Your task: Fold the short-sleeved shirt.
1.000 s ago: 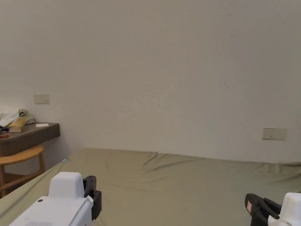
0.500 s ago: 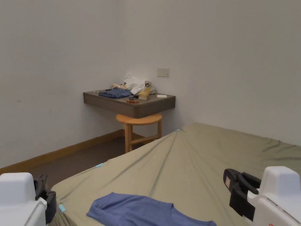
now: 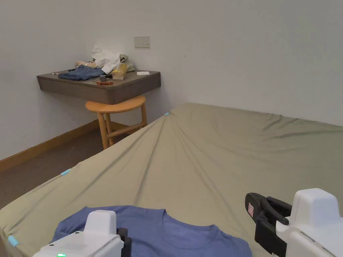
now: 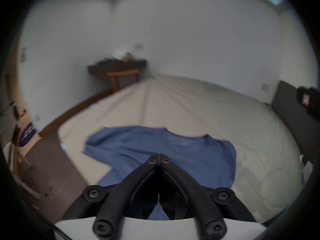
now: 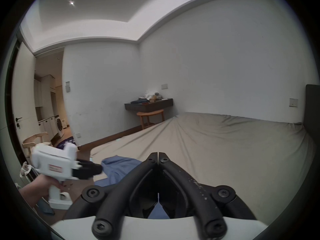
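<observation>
While the blue shirt [image 4: 161,155] lies flat and unfolded near the bed's [image 3: 207,157] closest corner, collar toward the far wall and long axis running away from the person, folding has not begun. Both the left hand-held gripper [image 4: 159,159] and right hand-held gripper [image 5: 158,157] hover with jaws pressed together, empty. Next, I judge, each must open and pinch a shoulder or sleeve.

One blue shirt [image 3: 157,231] is seen lying on one bed [image 3: 207,150]. Two grippers are counted, the left [image 4: 159,155] and the right [image 5: 158,153], each with two jaws closed together. One shelf [image 3: 100,87] and one stool [image 3: 115,115] are seen by the wall, where two wall plates are counted.
</observation>
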Motion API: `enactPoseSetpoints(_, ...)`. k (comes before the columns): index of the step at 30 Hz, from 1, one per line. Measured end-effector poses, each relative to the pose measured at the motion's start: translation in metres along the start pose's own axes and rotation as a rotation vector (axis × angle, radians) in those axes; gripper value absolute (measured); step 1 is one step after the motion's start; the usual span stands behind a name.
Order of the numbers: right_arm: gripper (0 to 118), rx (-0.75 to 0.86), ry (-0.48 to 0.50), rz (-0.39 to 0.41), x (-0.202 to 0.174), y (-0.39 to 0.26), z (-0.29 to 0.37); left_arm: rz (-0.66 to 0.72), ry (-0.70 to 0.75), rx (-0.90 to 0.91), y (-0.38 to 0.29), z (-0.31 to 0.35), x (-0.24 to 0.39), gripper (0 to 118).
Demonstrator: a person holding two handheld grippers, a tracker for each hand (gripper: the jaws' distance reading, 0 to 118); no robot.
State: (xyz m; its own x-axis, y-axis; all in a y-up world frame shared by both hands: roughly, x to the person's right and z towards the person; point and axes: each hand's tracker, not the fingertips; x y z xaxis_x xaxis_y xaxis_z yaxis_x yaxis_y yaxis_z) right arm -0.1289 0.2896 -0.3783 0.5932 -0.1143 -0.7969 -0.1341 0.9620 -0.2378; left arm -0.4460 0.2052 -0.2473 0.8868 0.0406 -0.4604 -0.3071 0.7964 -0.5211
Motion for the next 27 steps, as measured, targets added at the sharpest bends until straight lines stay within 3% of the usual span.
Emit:
enactPoseSetpoints(2,1,-0.014,-0.025,0.005,0.014,-0.006,-0.008,-0.052,-0.056,-0.108,0.002,-0.052,0.015,1)
enactPoseSetpoints(3,1,-0.02,-0.037,0.003,0.021,-0.009,-0.011,-0.057,-0.063,-0.125,0.001,-0.074,0.021,24)
enactPoseSetpoints(5,1,-0.042,-0.049,-0.019,0.035,-0.014,-0.019,-0.084,-0.088,-0.147,0.0,-0.103,0.029,118)
enactPoseSetpoints(7,1,-0.06,-0.072,-0.035,0.044,-0.02,-0.025,-0.025,-0.036,-0.24,-0.007,-0.128,0.034,113)
enactPoseSetpoints(9,1,-0.074,-0.092,-0.04,0.053,-0.027,-0.029,-0.011,-0.077,-0.253,-0.011,-0.143,0.036,102)
enactPoseSetpoints(12,1,-0.094,-0.102,-0.062,0.063,-0.035,-0.034,-0.022,-0.071,-0.331,-0.024,-0.166,0.05,117)
enactPoseSetpoints(16,1,-0.108,-0.115,-0.077,0.067,-0.041,-0.035,0.018,-0.05,-0.414,-0.049,-0.211,0.053,118)
enactPoseSetpoints(17,1,-0.112,-0.116,-0.082,0.069,-0.042,-0.034,-0.018,-0.034,-0.308,-0.05,-0.204,0.053,118)
enactPoseSetpoints(22,1,-0.115,-0.132,-0.093,0.076,-0.046,-0.025,0.013,-0.058,-0.289,-0.059,-0.193,0.049,116)
enactPoseSetpoints(24,1,-0.112,-0.147,-0.105,0.081,-0.047,-0.019,-0.016,-0.016,-0.297,-0.048,-0.189,0.049,99)
enactPoseSetpoints(25,1,-0.109,-0.152,-0.108,0.082,-0.047,-0.016,-0.004,-0.011,-0.307,-0.044,-0.186,0.051,84)
enactPoseSetpoints(26,1,-0.109,-0.156,-0.111,0.084,-0.047,-0.012,-0.011,-0.015,-0.303,-0.042,-0.18,0.052,57)
enactPoseSetpoints(27,1,-0.107,-0.16,-0.115,0.086,-0.047,-0.008,-0.009,-0.064,-0.287,-0.041,-0.173,0.053,21)
